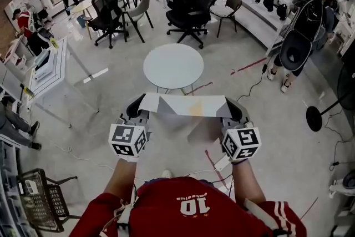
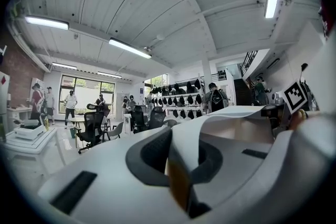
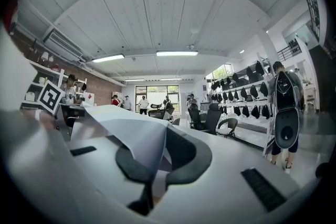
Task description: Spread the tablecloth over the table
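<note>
A white tablecloth point(image 1: 186, 105) hangs stretched in a band between my two grippers, its middle sagging toward me. My left gripper point(image 1: 141, 105) is shut on the cloth's left corner, and my right gripper point(image 1: 233, 109) is shut on its right corner. Both are held level, side by side, just short of the round white table point(image 1: 173, 65), whose top is bare. In the left gripper view the cloth point(image 2: 226, 123) runs off to the right from the closed jaws point(image 2: 176, 165). In the right gripper view the cloth point(image 3: 131, 131) folds away to the left from the jaws point(image 3: 152, 170).
Black office chairs point(image 1: 188, 3) stand behind the table. A person with a backpack point(image 1: 302, 36) stands at the right near a wall of hung bags. A white desk point(image 1: 47, 72) is at the left, a wire cart point(image 1: 39, 197) at bottom left, a stand base point(image 1: 314, 118) at the right.
</note>
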